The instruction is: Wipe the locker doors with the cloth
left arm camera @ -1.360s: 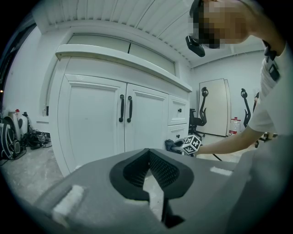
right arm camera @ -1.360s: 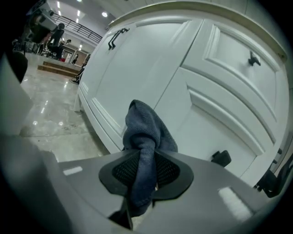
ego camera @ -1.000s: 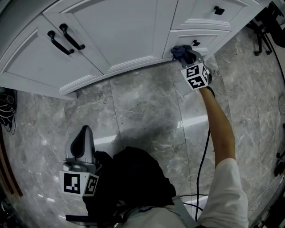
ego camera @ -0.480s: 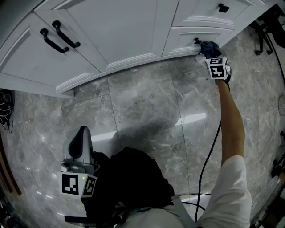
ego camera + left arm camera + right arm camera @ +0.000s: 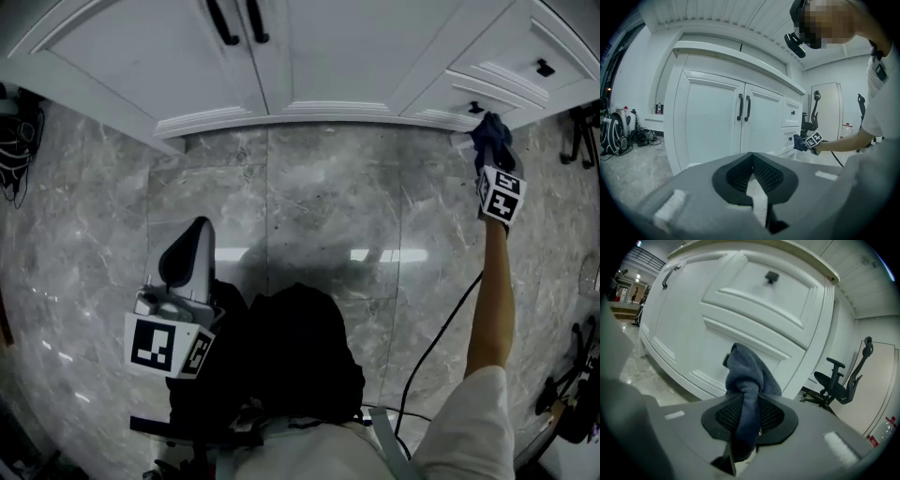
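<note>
Marble floor [image 5: 309,216] meets white locker doors [image 5: 366,47], where the right tool [image 5: 749,416] — jaws clamped on the bunched blue cloth [image 5: 747,376] — holds it at the low drawer front [image 5: 693,341]; firm overlapping strokes should serve, left tool [image 5: 751,161] closed, empty.

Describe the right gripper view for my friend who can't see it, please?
The right gripper pinches a bunched dark blue towelling cloth between its grey jaws, held up close to a white panelled drawer front low on the cabinet. A small black knob sits on the drawer above, and a black office chair stands to the right.
</note>
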`<act>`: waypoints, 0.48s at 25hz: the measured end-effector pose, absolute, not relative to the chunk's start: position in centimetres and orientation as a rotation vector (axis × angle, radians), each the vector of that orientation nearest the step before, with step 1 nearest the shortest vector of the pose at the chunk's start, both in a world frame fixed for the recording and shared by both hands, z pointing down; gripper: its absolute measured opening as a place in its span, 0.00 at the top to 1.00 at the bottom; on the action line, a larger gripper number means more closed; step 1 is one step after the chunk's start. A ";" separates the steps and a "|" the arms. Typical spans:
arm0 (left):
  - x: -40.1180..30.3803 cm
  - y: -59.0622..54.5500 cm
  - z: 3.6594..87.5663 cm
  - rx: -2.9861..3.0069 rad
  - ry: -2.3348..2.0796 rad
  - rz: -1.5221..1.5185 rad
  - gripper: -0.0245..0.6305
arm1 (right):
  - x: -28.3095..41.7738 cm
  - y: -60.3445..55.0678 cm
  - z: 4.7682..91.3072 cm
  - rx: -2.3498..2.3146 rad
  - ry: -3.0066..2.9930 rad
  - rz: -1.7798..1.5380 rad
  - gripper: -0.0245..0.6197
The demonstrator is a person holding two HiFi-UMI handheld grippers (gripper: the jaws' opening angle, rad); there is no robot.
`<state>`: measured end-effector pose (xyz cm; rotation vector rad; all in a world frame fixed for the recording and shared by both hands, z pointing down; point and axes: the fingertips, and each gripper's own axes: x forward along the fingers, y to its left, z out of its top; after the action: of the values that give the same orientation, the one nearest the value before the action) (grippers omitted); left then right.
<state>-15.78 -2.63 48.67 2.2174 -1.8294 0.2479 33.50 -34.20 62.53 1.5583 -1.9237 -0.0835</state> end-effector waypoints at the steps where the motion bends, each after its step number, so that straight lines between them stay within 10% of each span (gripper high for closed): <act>1: -16.1 -2.7 48.7 2.226 -1.821 0.224 0.96 | 33.0 -32.8 61.3 1.581 -1.948 -0.094 0.84; 12: -21.8 -1.2 40.2 2.186 -1.740 0.116 0.96 | 12.3 -18.9 43.7 1.461 -2.285 -0.100 0.84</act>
<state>-21.82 -1.20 40.21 2.1857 -1.7405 0.1158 12.25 -18.88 43.71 1.4612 -2.2846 -0.1003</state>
